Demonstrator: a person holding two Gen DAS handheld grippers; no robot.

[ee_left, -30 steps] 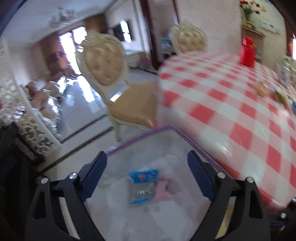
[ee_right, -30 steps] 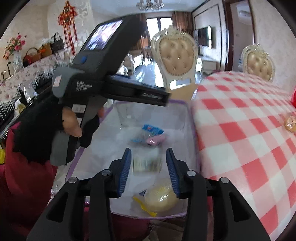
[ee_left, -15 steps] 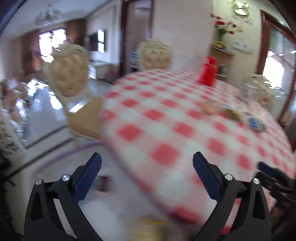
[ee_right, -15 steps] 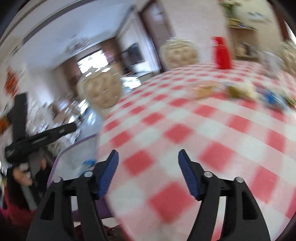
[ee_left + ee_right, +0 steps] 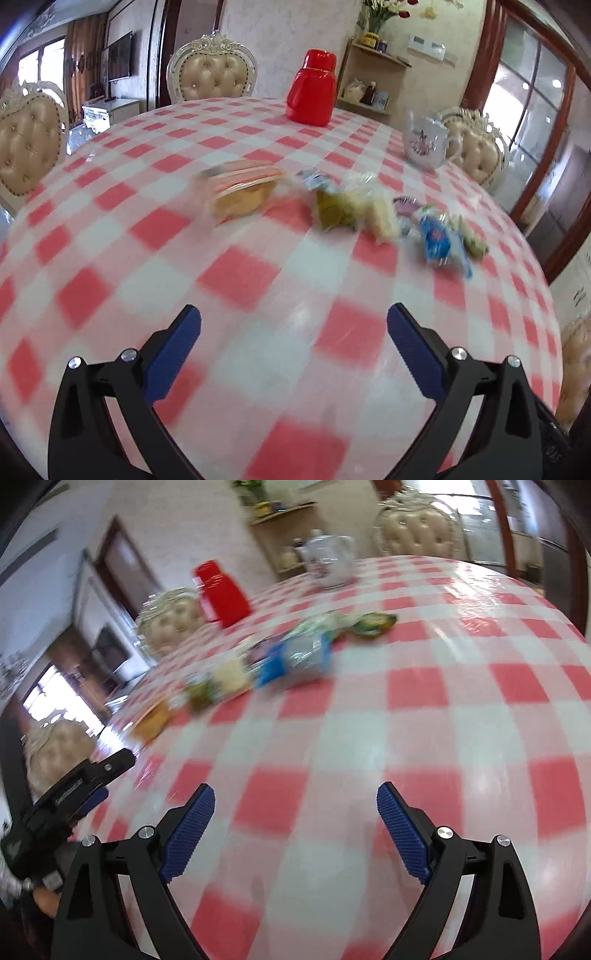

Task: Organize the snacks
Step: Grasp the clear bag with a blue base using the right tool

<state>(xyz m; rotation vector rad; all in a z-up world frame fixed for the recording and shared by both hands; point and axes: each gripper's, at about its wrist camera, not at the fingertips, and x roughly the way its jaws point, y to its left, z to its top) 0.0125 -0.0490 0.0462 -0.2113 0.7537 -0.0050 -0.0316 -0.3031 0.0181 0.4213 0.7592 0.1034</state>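
Observation:
Several wrapped snacks lie in a row on the red-checked table (image 5: pixel 258 266): an orange-topped cake pack (image 5: pixel 242 190), a green and yellow pack (image 5: pixel 345 208) and a blue pack (image 5: pixel 437 240). My left gripper (image 5: pixel 293 323) is open and empty above the table, short of the snacks. My right gripper (image 5: pixel 295 799) is open and empty; in its view the blue pack (image 5: pixel 295 659), a yellow snack (image 5: pixel 231 675) and a green pack (image 5: pixel 375 622) lie ahead. The left gripper's body (image 5: pixel 74 786) shows at the left edge.
A red jug (image 5: pixel 314 90) and a white floral teapot (image 5: pixel 424 142) stand at the table's far side. Cream padded chairs (image 5: pixel 212 74) surround the table. The clear bin is out of view.
Both grippers swung from over the clear bin beside the table to face the snacks on the tabletop. The right gripper opened wider and the snack between its fingers is gone.

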